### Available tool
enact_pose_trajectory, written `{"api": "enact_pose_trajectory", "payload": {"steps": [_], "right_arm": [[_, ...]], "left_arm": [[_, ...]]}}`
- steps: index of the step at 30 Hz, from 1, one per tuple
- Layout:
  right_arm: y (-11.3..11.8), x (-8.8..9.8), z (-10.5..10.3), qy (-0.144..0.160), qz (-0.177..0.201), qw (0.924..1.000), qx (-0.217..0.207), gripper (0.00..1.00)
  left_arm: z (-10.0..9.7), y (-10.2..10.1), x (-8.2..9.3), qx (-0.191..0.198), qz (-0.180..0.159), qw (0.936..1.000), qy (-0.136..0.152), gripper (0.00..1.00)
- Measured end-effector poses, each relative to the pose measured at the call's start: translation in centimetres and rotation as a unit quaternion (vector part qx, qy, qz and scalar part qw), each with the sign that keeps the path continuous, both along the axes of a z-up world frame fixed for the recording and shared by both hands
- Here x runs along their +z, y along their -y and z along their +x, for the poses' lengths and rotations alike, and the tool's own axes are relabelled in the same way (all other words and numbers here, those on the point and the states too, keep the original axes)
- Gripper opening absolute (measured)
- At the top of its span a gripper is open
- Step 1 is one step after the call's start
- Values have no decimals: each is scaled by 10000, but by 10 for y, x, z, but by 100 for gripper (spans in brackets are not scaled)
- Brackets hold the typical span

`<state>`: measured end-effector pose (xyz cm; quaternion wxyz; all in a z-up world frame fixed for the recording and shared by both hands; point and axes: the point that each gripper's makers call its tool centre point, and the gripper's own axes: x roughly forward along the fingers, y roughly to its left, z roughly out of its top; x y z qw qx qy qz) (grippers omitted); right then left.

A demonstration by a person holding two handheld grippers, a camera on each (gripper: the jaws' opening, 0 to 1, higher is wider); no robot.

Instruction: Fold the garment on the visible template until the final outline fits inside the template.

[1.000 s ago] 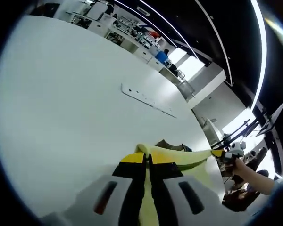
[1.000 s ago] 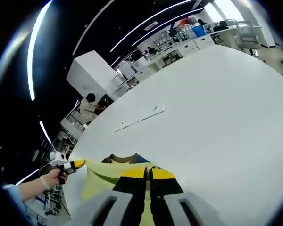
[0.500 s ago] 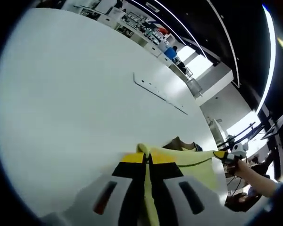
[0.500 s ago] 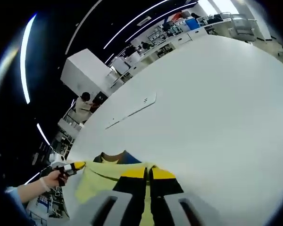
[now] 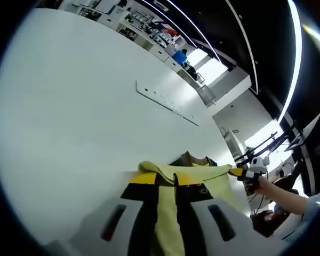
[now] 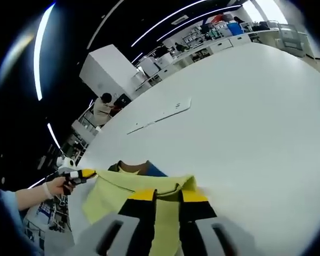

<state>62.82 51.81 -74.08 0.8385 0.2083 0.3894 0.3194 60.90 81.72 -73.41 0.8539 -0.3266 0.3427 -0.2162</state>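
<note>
Here both claws (image 5: 165, 178) (image 6: 168, 193) pinch the unlabelled yellow garment (image 5: 200, 178) above the white table (image 5: 69, 106).

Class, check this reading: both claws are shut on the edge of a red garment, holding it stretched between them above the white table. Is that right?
Not quite: the colour is wrong. The garment is yellow-green, not red, as the right gripper view shows. The rest stands: the right claw and the left claw are each shut on its edge, holding it stretched between them above the white table.
</note>
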Motion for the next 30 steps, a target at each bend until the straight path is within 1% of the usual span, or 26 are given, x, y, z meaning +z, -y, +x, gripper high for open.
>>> {"api": "enact_pose_trajectory", "payload": {"steps": [2, 6, 8, 9, 11, 15, 18, 20, 22, 23, 25, 26, 28, 30], "right_arm": [[-4, 1, 2, 10, 53, 10000, 18, 12], [-10, 9, 9, 49, 300, 9995, -75, 12], [-10, 16, 16, 156, 393, 9990, -163, 13], [-9, 18, 21, 221, 402, 9987, -237, 13], [-7, 19, 26, 210, 415, 9984, -326, 14], [-4, 21, 30, 230, 402, 9983, -363, 14], [-4, 20, 26, 231, 339, 9987, -298, 15], [-4, 19, 21, 235, 277, 9992, -190, 16], [-6, 19, 15, 316, 187, 9993, -52, 20], [-6, 19, 13, 440, 85, 9990, 41, 24], [-6, 20, 10, 504, 10, 9987, 85, 32], [-6, 21, 8, 548, -13, 9984, 117, 35], [-6, 23, 6, 627, -60, 9979, 160, 40], [-4, 26, 3, 682, -95, 9975, 178, 46]], "left_arm": [[0, 2, 1, 1, -48, 10000, 10, 7], [9, 3, 9, 129, -248, 9995, 142, 7], [15, -1, 16, 273, -301, 9987, 295, 10], [21, -6, 21, 436, -335, 9977, 403, 11], [26, -11, 22, 587, -428, 9967, 372, 14], [27, -15, 24, 634, -359, 9965, 420, 18], [24, -16, 22, 558, -331, 9973, 356, 19], [20, -15, 20, 448, -216, 9982, 337, 21], [16, -12, 21, 348, -190, 9986, 339, 23], [15, -11, 22, 317, -170, 9987, 348, 25], [14, -9, 25, 219, -80, 9987, 458, 30], [10, -6, 29, 200, -80, 9986, 480, 33], [7, -4, 31, 135, -56, 9986, 511, 39], [4, -1, 32, -59, 63, 9980, 620, 49]]}}
